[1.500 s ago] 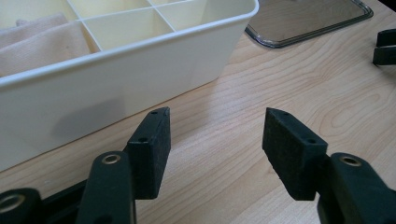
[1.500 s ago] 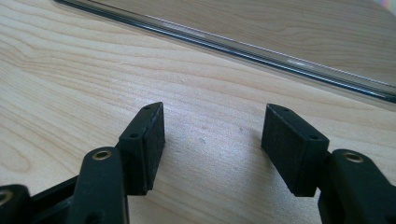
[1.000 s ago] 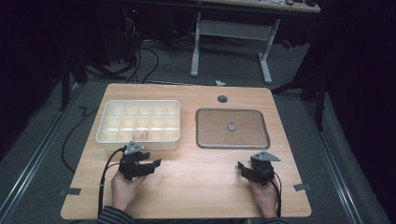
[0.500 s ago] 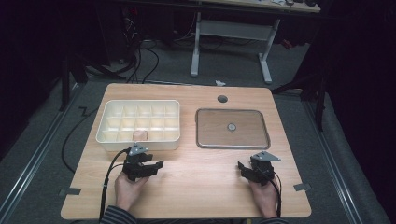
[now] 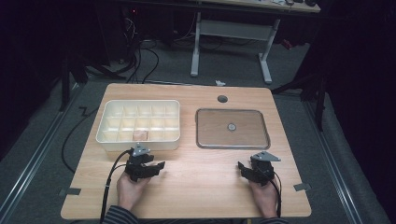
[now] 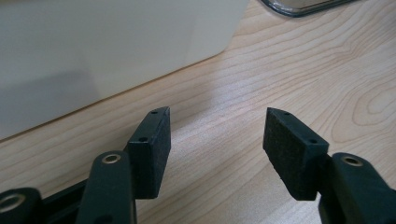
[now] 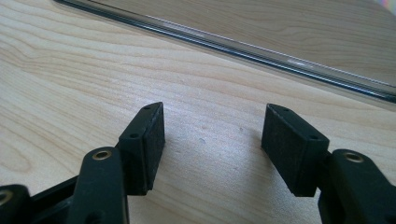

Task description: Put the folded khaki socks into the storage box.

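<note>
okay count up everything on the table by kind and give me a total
Compartment box: 1
Small pinkish piece in the box: 1
Metal tray: 1
Small round disc on the tray: 1
Tongs: 2, left tongs, right tongs
Total: 6

One table [image 5: 201, 186] stood in the high view, and on it were one cream box [image 5: 107, 126] and one metal tray [image 5: 232, 142]. The box was split into compartments, three rows deep; the number across could not be told for sure. One small pinkish item [image 5: 140, 135] lay in a front compartment. One small round thing [image 5: 231, 126] sat on the tray. One round hole [image 5: 222, 99] showed in the tabletop. There were two grippers, a left [image 5: 156, 166] and a right [image 5: 243, 169], each with two black jaws, and two hands [image 5: 131, 191] holding them. Two cables [image 5: 108, 186] trailed, one per gripper. One second table [image 5: 231, 28] stood behind.
</note>
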The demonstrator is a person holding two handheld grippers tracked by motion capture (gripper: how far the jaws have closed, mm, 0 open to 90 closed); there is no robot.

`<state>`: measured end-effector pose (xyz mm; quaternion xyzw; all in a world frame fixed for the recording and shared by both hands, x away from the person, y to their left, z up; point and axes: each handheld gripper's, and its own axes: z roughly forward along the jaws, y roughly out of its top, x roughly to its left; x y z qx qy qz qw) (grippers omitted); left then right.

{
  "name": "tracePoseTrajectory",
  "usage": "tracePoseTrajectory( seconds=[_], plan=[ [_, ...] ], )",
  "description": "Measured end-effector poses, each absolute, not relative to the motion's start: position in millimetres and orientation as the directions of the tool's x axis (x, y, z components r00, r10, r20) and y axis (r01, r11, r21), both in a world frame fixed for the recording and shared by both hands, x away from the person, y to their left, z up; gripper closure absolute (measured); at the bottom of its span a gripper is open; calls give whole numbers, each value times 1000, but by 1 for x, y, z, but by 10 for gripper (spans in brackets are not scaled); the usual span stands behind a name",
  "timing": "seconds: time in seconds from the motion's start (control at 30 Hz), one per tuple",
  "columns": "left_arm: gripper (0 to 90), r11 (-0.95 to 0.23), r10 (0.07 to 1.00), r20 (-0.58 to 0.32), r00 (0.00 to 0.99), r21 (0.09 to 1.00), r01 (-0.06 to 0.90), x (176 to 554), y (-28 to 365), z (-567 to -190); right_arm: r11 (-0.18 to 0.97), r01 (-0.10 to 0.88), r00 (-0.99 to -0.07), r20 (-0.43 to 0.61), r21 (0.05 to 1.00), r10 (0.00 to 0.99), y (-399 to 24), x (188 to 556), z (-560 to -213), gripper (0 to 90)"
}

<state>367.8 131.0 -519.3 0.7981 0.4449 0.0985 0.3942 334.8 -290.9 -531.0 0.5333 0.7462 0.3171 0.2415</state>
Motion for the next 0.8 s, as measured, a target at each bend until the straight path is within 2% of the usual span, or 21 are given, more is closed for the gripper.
tracePoseTrajectory(
  seconds=[0.27, 0.43, 0.8],
  plan=[
    [419, -317, 797, -158, 583, 713, 626, 369, 126, -524, 230, 643, -315, -22, 731, 949, -291, 335, -531, 394],
    [418, -361, 802, -95, 589, 708, 607, 369, 121, -528, 230, 643, -315, -22, 731, 949, -291, 335, -531, 394],
    [390, -373, 804, -46, 593, 738, 563, 365, 118, -533, 231, 643, -315, -22, 731, 949, -291, 335, -531, 394]
  ],
)
